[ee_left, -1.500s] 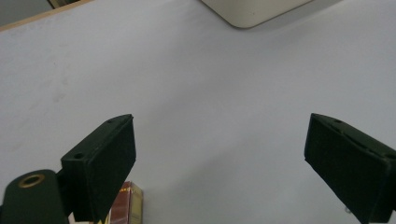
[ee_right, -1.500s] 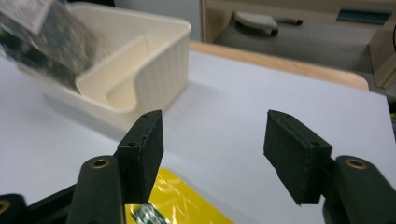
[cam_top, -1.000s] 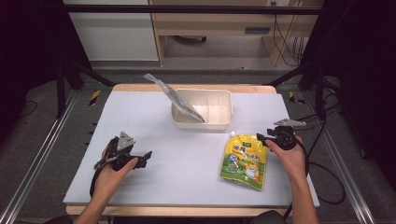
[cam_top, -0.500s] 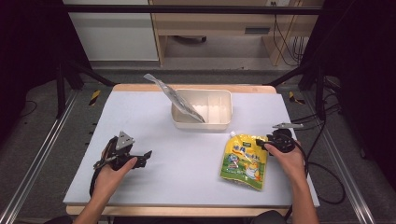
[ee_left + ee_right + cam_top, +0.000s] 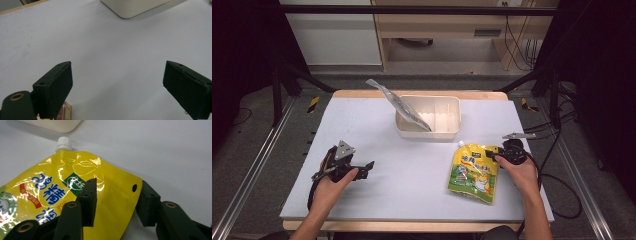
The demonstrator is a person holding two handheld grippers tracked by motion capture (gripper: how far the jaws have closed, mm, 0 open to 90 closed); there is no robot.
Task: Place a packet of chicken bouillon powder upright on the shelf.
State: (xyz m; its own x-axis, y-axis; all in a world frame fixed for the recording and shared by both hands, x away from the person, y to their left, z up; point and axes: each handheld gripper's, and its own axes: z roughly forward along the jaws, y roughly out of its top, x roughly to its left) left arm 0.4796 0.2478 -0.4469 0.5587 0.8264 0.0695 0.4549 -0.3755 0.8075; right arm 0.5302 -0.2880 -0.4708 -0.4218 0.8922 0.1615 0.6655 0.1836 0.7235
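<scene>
Glossy yellow pouch (image 5: pixel 82 190) with white screw cap (image 5: pixel 63 144), blue characters, red band and green diamond logo between the black jaws of the right gripper (image 5: pixel 115 202), cream tub (image 5: pixel 428 118), pale grey-white table mat (image 5: pixel 377 135), possibly silver-grey clear packet (image 5: pixel 399 105) in the tub, black left gripper (image 5: pixel 117 92).

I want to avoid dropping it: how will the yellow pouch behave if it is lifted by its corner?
The yellow pouch has wrinkled, glossy film, so it will probably sag and may slip between the jaws. It looks filled, so likely heavy for its size. Lying flat, it should not roll.
</scene>
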